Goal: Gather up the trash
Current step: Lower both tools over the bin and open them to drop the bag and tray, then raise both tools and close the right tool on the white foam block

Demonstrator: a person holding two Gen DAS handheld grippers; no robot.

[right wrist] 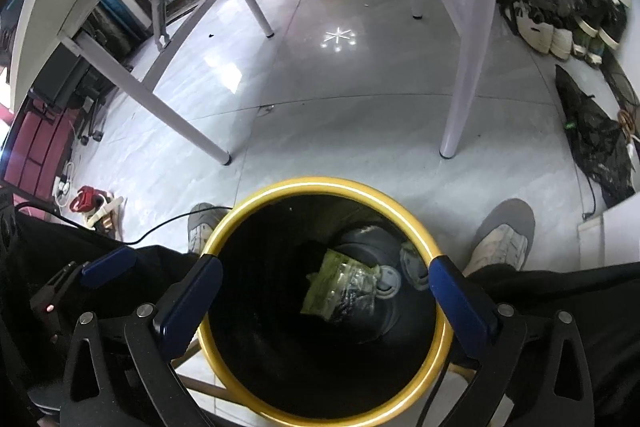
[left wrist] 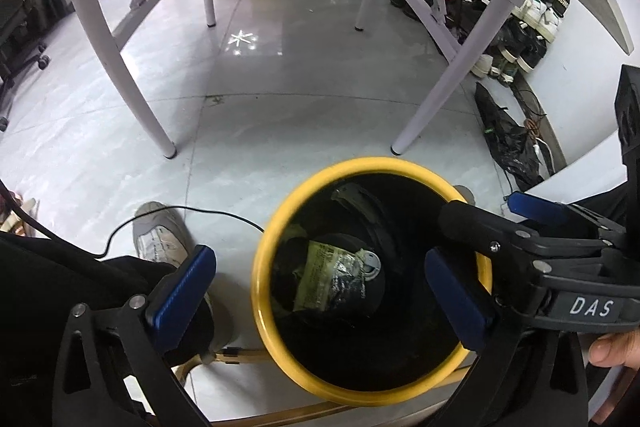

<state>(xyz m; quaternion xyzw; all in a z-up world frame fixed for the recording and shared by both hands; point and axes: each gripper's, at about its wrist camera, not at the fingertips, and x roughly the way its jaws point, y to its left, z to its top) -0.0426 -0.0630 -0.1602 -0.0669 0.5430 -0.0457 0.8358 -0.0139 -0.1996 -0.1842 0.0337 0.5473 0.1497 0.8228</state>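
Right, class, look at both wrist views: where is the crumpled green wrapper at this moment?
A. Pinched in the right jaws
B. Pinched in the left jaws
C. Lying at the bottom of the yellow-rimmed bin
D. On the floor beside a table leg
C: the green wrapper lies deep inside the yellow-rimmed bin, while the left gripper and right gripper both hang open and empty above it.

Lived-in home (shoe rack [left wrist: 532, 15], folding tables [left wrist: 404, 27])
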